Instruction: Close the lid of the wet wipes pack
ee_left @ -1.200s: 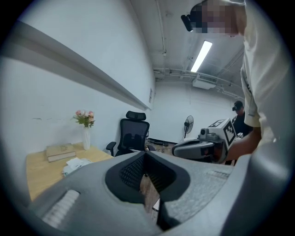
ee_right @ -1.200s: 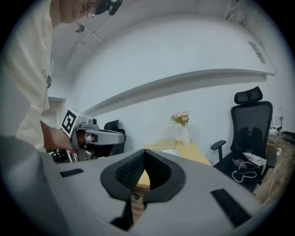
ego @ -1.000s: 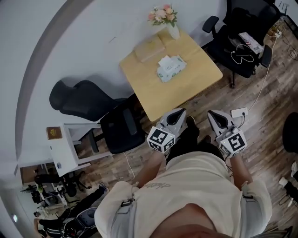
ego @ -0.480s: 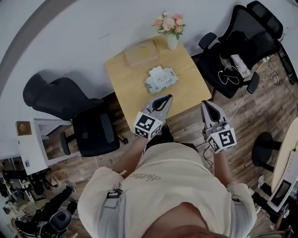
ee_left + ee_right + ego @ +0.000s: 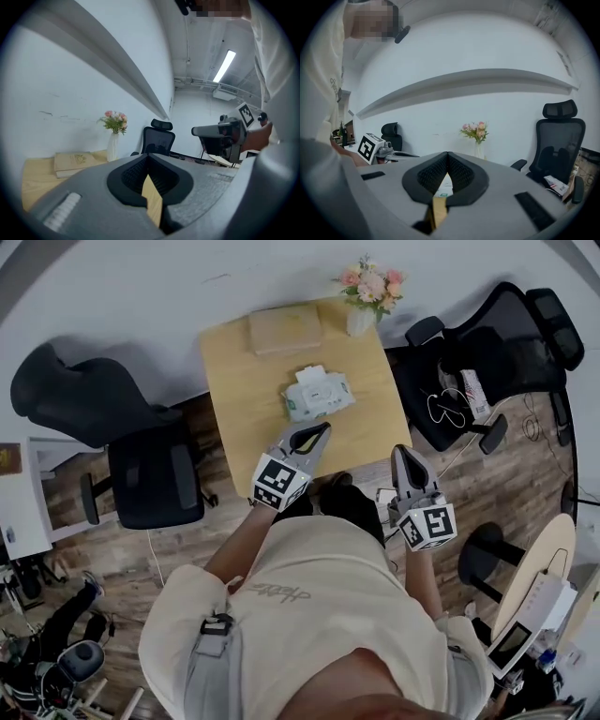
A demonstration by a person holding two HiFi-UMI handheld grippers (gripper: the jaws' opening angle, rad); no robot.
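The wet wipes pack (image 5: 318,394), white and pale green, lies in the middle of the wooden table (image 5: 234,399); a white flap sticks up at its far left end. My left gripper (image 5: 314,432) hangs over the table's near edge, just short of the pack, jaws shut and empty. My right gripper (image 5: 405,454) is off the table's near right corner, also shut on nothing. In the right gripper view a strip of the pack (image 5: 444,185) shows through the gap behind the closed right gripper (image 5: 447,153). The left gripper view shows the left gripper (image 5: 149,154) and tabletop, not the pack.
A tan book (image 5: 284,329) and a vase of pink flowers (image 5: 368,296) stand at the table's far edge. Black office chairs sit left (image 5: 150,479) and right (image 5: 469,371) of the table. The person's legs are at the near edge.
The person has stepped up to the table, so it now lies straight ahead. Both grippers have come forward, the left one reaching over the near edge. Both stayed shut.
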